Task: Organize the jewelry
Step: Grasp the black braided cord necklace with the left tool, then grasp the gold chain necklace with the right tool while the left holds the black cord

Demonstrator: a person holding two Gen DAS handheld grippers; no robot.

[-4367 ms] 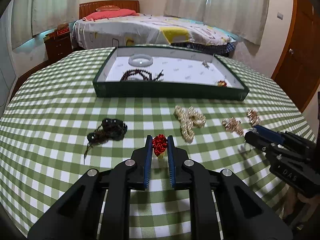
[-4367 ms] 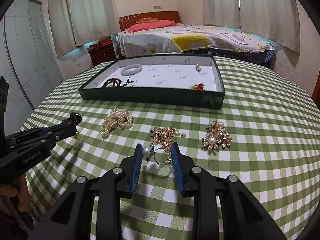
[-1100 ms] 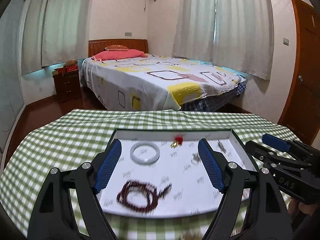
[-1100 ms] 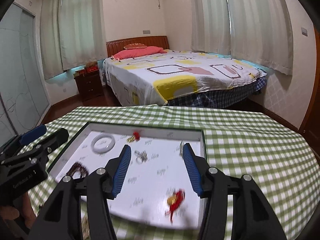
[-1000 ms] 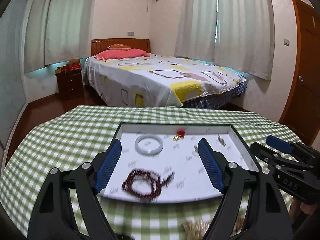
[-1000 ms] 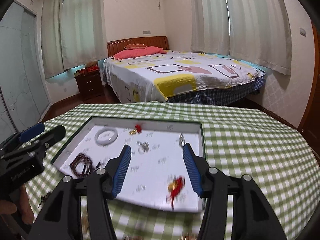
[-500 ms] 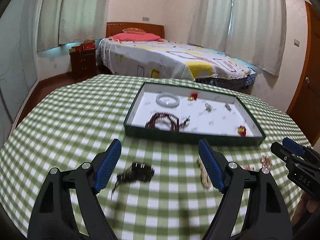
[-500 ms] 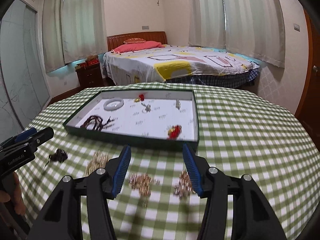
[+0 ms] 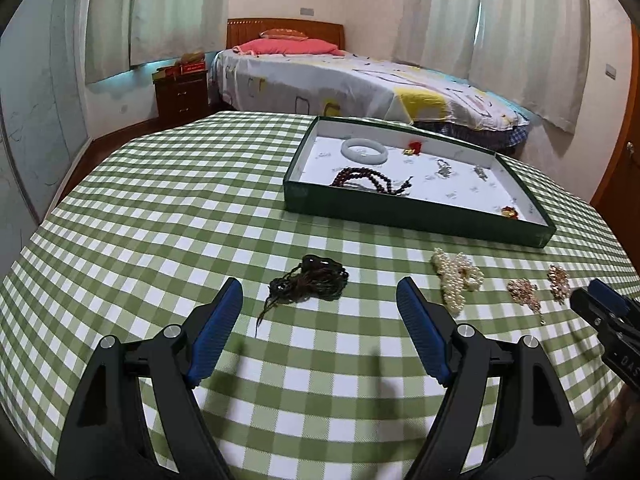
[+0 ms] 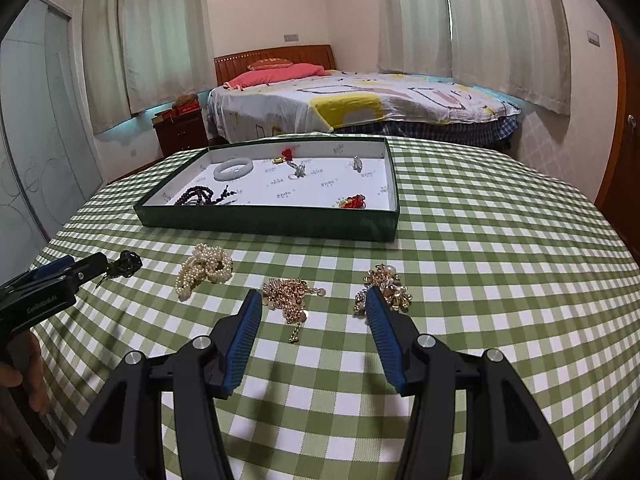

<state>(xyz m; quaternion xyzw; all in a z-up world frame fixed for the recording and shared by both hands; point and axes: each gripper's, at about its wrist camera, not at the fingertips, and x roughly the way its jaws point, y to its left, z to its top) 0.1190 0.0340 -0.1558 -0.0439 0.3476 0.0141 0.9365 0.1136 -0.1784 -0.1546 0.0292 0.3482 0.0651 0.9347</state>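
Both hand-held grippers pulled back from tray [image 10: 280, 222], jaws apart, empty; four jewelry pieces on cloth, six inside tray.

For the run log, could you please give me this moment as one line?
left hand-held gripper: open, empty, facing dark cord | right hand-held gripper: open, empty, facing gold chain | tray: six pieces

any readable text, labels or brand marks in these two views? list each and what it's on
"DAS": partial white lettering on the right gripper body, cut off at the frame edge.
White lettering on the left gripper body: too blurred to read.
Small repeated print on the tray liner: too small to read.
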